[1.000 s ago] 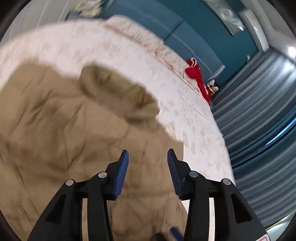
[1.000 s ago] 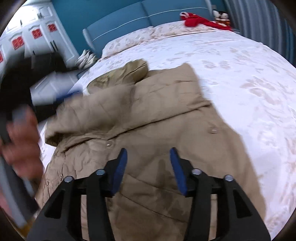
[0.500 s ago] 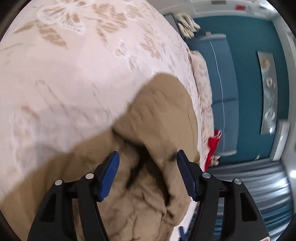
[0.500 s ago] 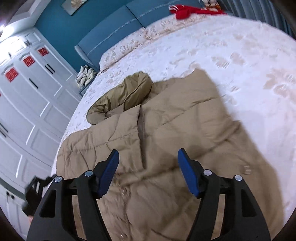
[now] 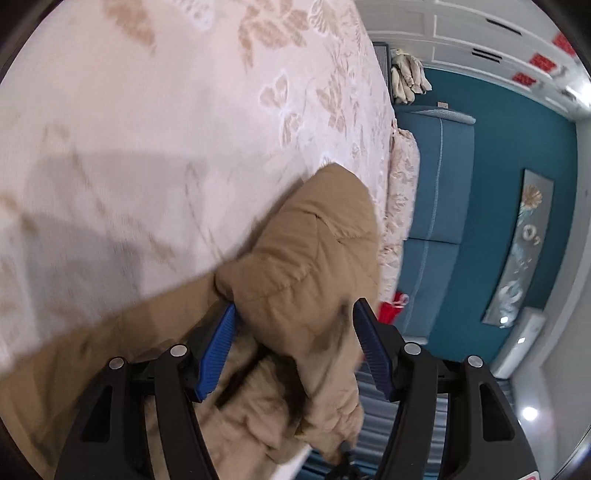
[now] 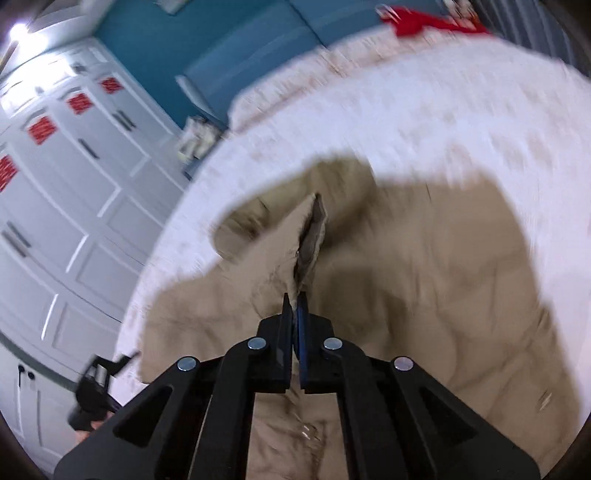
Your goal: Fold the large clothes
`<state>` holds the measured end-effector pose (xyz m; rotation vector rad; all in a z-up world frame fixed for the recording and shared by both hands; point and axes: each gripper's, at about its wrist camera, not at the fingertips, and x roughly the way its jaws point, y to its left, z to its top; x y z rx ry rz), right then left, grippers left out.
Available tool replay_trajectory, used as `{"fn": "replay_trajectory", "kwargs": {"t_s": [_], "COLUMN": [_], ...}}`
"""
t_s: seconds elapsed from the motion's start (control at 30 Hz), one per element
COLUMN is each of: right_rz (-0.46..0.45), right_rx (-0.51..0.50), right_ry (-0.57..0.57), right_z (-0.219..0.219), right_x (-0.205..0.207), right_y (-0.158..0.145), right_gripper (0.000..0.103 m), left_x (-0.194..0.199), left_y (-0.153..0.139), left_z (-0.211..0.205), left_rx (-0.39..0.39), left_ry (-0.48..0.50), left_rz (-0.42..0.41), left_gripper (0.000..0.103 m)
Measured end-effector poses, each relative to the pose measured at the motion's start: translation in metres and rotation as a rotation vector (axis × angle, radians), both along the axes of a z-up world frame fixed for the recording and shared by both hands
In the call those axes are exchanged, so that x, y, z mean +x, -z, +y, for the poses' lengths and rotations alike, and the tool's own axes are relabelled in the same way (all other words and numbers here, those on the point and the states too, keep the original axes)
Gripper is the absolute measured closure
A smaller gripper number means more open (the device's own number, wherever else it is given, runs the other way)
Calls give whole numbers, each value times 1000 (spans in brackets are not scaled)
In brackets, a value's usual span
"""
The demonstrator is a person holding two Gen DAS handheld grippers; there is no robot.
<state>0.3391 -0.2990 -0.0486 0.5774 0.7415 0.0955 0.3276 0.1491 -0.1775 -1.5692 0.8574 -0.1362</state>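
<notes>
Ahead of our right tongs (image 6: pixel 294 308) the bed (image 6: pixel 424 122) smears into blur; the coat (image 6: pixel 424 295) runs off frame below.

A wide bed (image 6: pixel 424 122) with a pale, leaf-patterned cover carries everything. A tan padded coat (image 6: pixel 424 280) lies spread on it. A red cloth (image 6: pixel 417 22) sits by the pillows.

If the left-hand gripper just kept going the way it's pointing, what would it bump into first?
Most likely the tan padded coat's hood, which already bulges between the open left gripper fingers; depth is hard to judge.
</notes>
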Motion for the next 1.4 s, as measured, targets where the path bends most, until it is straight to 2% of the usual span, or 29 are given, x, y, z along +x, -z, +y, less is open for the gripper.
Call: {"fn": "replay_trajectory", "kwargs": {"t_s": [0.1,0.13,0.23,0.27,0.33,0.4,0.47,0.53,0.63,0.67,0.7,0.77,0.83,0.97,1.0,1.03,1.07,1.13,1.17,1.23,1.27,1.33,1.4], "right_rz": [-58,-73,-96,-100,-95,-39,30,62,40,23,13,-15,-40,-66,-70,-78,-86,-89,-75,0,36,125,172], "right_rx": [-61,-84,-127,-133,-134,-137,-136,-124,-87,-89,-94,-105,-123,-139,-138,-139,-142,-151,-177,-261,-276,-317,-349], "right_ry": [-25,-32,-14,8,52,78,80,83,95,91,87,73,59,42,41,42,49,60,70,85,89,106,107], "right_z": [-2,-3,-11,-18,-34,-47,-55,-57,-60,-60,-59,-57,-53,-48,-48,-48,-49,-50,-49,-47,-48,-50,-48], "right_x": [3,4,-1,-5,-15,-25,-29,-32,-32,-28,-25,-18,-13,-11,-13,-16,-21,-32,-37,-39,-39,-35,-31], "right_y": [-37,-48,-67,-69,-65,-43,-14,7,7,1,-4,-20,-35,-52,-54,-56,-57,-54,-49,-24,-12,24,49], "right_gripper": [102,102,102,102,102,102,102,102,102,102,102,103,103,103,102,103,103,103,103,103,103,103,103], "left_x": [-3,-1,9,12,20,29,33,24,8,1,-4,-5,1,20,23,27,30,37,38,40,40,40,40], "left_y": [3,4,1,-1,-7,-10,-8,-14,-25,-26,-26,-21,-14,0,1,-2,-5,-12,-18,-32,-35,-37,-32], "left_z": [-7,-9,-9,-8,-6,-10,-17,-18,-17,-16,-17,-23,-30,-36,-35,-33,-31,-31,-32,-43,-48,-57,-64], "left_rx": [-48,-37,58,93,219,367,412,417,384,344,310,224,178,133,135,159,204,281,363,552,623,728,794], "left_ry": [-5,-6,-26,-33,-42,8,73,66,71,68,72,76,87,55,42,28,26,42,69,127,145,177,197], "left_rz": [8,15,34,42,61,63,53,21,-9,-9,1,17,28,39,39,31,33,29,15,-21,-32,-44,-36], "left_gripper": [40,40,40,43,56,78,86,86,81,74,62,55,54,55,60,65,79,93,99,100,101,101,101]}}
